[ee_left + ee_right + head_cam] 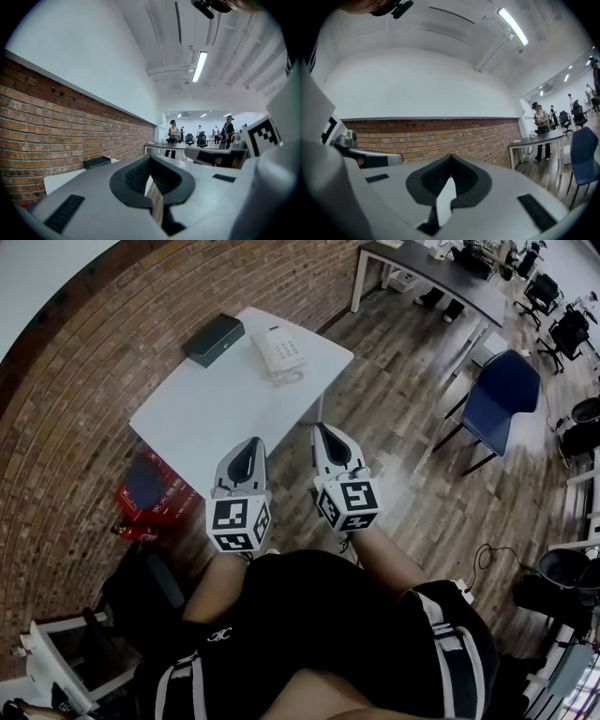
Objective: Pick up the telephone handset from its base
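Left gripper (249,444) and right gripper (325,432) level, fingers closed empty, well short of the telephone (279,351) on the bench (206,418), likely pre-reach.

— Bright enough?
— Evenly lit, soft shadows. A ceiling strip light (199,65) glares white in the left gripper view.
— Sharp?
— All views bend and darken toward the corners. The right gripper (451,157) blurs close to its lens.
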{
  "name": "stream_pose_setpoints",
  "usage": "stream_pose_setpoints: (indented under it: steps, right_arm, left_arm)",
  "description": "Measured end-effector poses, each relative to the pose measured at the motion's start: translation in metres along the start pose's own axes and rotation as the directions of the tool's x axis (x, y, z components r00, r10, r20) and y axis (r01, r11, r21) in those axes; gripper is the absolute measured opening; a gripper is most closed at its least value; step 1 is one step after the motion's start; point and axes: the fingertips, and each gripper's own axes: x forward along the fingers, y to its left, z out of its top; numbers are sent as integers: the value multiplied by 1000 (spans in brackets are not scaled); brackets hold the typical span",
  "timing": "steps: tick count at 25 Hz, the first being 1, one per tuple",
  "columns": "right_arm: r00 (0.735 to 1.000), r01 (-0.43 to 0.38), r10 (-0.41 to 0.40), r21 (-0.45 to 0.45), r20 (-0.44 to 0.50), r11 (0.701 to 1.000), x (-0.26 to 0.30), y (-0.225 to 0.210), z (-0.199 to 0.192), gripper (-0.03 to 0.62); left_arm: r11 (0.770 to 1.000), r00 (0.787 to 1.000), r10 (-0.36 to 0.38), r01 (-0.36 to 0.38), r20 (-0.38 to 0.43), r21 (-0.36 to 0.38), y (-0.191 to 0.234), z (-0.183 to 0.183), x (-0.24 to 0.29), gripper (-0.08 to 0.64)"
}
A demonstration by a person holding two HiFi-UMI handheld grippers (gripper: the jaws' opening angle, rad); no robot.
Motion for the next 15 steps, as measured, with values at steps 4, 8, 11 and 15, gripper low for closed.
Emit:
stream_pose_setpoints:
  steps: [4,8,11,15]
  right_arm:
    - [1000,-16,16,2,-2,1000,-6,-16,-1,-2]
    - [1000,-26,26,11,-10,1000,-10,-27,-5,-2]
    - [999,-37,37,22,-10,999,-10,-31,-6,-2]
    - [998,-53,54,14,-12,998,-5,-36,-7,-2]
  left_arm:
    - [1000,1000,11,-11,-8,-17,-16,-7,9,2]
    - [1000,1000,15,-15,-17,-13,-27,-12,13,2]
    - [1000,1000,18,-18,-13,-3,-32,-11,18,2]
    - [1000,1000,20,-20,-8,0,-34,-10,29,2]
